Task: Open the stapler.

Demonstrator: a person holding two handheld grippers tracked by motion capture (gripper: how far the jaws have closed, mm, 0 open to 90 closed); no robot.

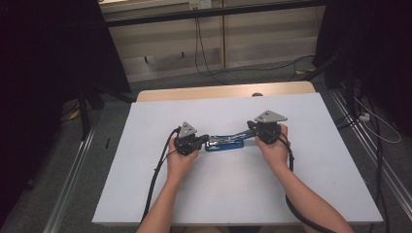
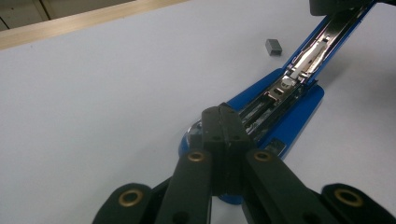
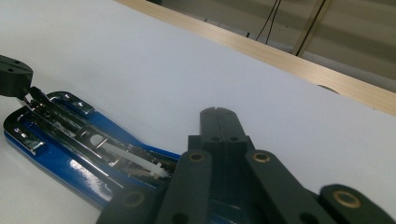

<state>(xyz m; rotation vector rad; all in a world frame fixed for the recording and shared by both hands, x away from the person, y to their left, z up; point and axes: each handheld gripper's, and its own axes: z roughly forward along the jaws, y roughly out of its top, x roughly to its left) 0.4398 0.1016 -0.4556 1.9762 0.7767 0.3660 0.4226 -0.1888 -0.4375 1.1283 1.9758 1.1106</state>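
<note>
A blue stapler [image 1: 224,142] lay near the middle of the white counter [image 1: 233,194]. It was opened up, and its shiny metal track [image 3: 65,130] showed inside. Its top arm [image 2: 322,42] slanted up toward the right side.

The left hand [image 1: 180,162] held the left claw [image 2: 223,122] at the stapler's left end. The two black jaws were pressed together, with no gap between them. Their tips sat right at the stapler's metal end, but I could not tell if they pinched any of it.

The right hand [image 1: 273,148] held the right claw [image 3: 218,122] at the stapler's right end, next to the raised arm. Its jaws were pressed together too, and no gap showed. The blue stapler ran under them, and I could not tell if they gripped it.

A small gray block [image 2: 274,47] sat on the counter just beside the stapler. A pale wood edge [image 1: 218,91] ran along the far side of the counter.
</note>
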